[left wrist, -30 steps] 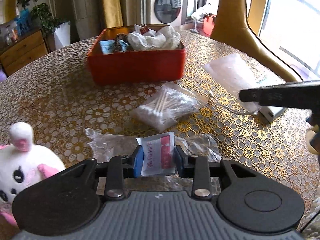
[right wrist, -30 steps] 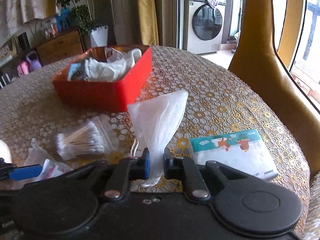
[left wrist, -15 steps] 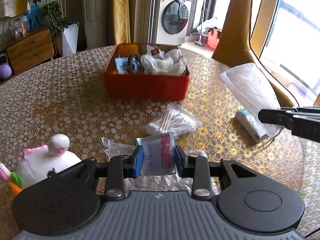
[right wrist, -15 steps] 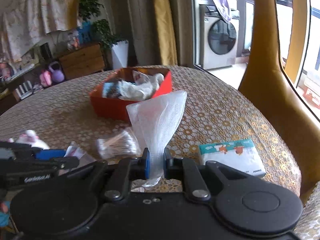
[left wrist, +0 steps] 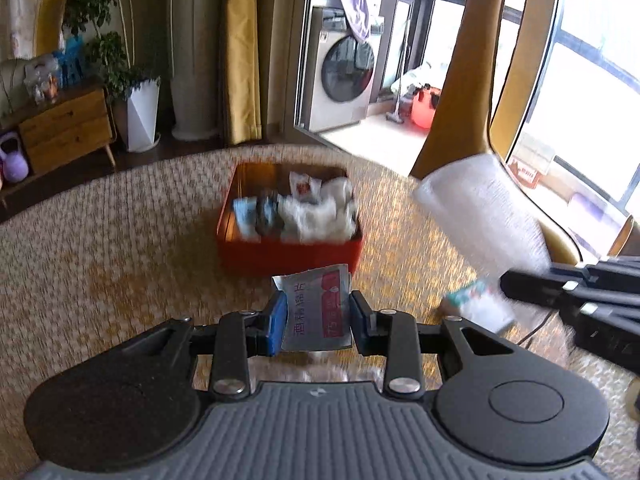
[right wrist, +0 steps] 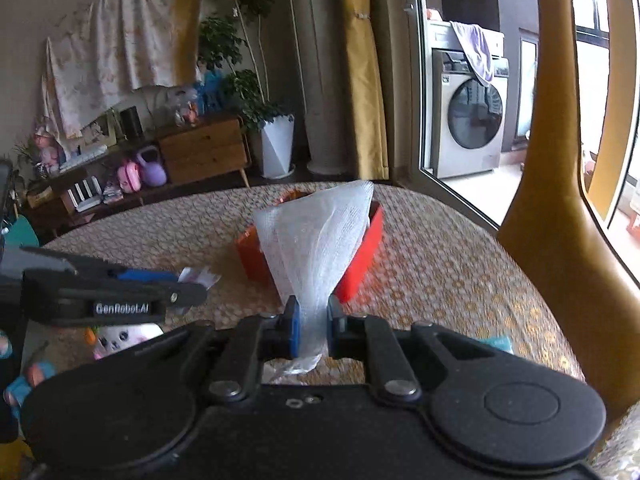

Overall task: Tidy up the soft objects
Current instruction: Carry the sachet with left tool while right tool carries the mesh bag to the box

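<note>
Over the round table (left wrist: 120, 240) with the gold flower-pattern cloth, I've got both my tongs up in the air and both are loaded. My left gripper (left wrist: 318, 322) is partly closed, its blue pads pinching the sides of a flat white-and-red sachet (left wrist: 316, 308) with printed characters on it, held upright off the table. My right gripper (right wrist: 311, 330) is squeezed nearly all the way down on the bunched neck of a white gauze mesh bag (right wrist: 316, 240), which fans out upward above the pads. Straight ahead of both sits the red box (left wrist: 288, 256), already holding some white crumpled stuff and a blue packet. A tissue pack (left wrist: 478, 300) lies on the table just under my right tongs, and a white plush toy (right wrist: 120, 338) peeks out below the left one.
</note>
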Motion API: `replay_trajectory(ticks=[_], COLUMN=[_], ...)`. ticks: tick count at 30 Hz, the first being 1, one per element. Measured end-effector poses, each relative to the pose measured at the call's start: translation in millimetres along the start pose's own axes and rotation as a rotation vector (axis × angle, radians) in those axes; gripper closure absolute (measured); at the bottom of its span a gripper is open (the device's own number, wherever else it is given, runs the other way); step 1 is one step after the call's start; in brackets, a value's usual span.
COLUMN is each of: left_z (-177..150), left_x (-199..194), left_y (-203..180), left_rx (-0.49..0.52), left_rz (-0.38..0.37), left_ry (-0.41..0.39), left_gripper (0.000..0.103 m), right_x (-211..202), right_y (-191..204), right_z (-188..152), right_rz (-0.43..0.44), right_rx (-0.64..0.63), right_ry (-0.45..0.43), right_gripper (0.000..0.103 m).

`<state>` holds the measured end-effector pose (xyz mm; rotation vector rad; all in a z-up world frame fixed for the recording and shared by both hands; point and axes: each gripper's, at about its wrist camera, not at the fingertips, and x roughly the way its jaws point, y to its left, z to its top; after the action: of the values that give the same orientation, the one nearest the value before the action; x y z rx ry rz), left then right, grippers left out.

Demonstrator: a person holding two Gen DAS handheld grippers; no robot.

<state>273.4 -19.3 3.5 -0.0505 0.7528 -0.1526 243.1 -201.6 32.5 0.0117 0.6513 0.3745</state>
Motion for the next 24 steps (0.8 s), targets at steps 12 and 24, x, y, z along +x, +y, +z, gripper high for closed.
replay_trajectory(ticks=[12,24], left_z=[67,107], left_x=[-3,51], left_y=[-1,19], left_rx=[0.010,-0.010], left_rz=[-0.003,0.027], left_ry=[-0.054,-0.050], left_gripper=[0.070,0.070], right_x=[16,76], right_y=[4,-5], right_z=[53,89], right_rz=[0.018,-0.039], right_rx=[-0.011,0.007], right_ry=[-0.048,-0.077], right_gripper=[0.092,0.092])
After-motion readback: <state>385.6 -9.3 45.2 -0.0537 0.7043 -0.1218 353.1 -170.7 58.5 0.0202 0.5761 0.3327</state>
